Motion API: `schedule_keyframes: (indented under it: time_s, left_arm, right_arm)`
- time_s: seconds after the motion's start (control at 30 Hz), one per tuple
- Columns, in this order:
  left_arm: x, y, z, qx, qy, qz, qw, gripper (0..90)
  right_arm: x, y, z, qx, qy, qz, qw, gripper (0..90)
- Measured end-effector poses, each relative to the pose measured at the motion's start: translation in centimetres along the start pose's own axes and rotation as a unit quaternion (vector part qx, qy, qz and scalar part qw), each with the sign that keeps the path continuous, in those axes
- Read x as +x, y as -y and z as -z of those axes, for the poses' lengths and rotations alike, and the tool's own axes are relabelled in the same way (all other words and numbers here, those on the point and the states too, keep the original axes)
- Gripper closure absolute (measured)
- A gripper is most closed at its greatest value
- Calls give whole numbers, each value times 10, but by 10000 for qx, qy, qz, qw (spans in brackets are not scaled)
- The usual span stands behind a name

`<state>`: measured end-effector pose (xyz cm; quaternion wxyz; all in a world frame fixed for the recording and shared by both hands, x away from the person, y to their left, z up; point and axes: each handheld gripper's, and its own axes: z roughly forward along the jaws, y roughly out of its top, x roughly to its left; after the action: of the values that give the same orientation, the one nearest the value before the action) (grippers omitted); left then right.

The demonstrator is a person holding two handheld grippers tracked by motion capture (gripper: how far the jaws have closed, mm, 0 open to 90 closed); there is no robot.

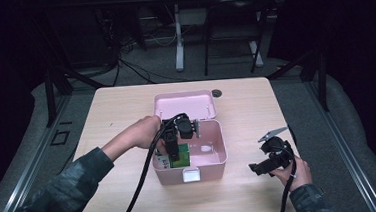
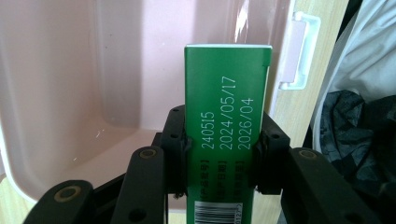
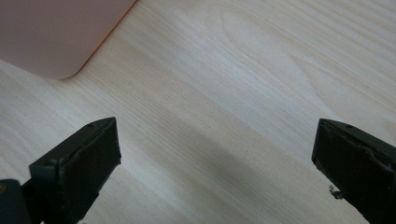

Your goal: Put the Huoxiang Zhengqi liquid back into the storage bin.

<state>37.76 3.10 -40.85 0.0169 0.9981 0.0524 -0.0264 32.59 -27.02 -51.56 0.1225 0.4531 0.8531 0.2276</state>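
A pink box [image 1: 218, 159] with a raised lid [image 1: 184, 105] and a white front latch stands mid-table. My left gripper [image 1: 176, 154] reaches down into its left part, shut on a green carton [image 1: 179, 155]. In the left gripper view both pads clamp the green carton [image 2: 227, 126], printed with white dates and a barcode, above the pink box interior [image 2: 65, 84]. My right gripper [image 1: 263, 167] rests to the right of the box, over bare wood. Its jaws stand wide apart in the right gripper view, nothing between them, with a pink box corner [image 3: 56, 32] at upper left.
The light wooden table [image 1: 116, 111] has free surface left, right and in front of the box. A small dark round object [image 1: 217, 92] lies by the lid's far right corner. A small white thing [image 1: 206, 148] lies inside the box. Black frame legs and another desk stand beyond the table.
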Motion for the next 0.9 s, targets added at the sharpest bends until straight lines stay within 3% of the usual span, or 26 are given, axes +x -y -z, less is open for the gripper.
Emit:
schedule_keyframes:
  time_s: [0.9]
  left_arm:
    - [-4, 0, -14, 229, -102, -126, 9996, 628]
  right_arm:
    - [0, 0, -1, 19, -5, 14, 10000, 5]
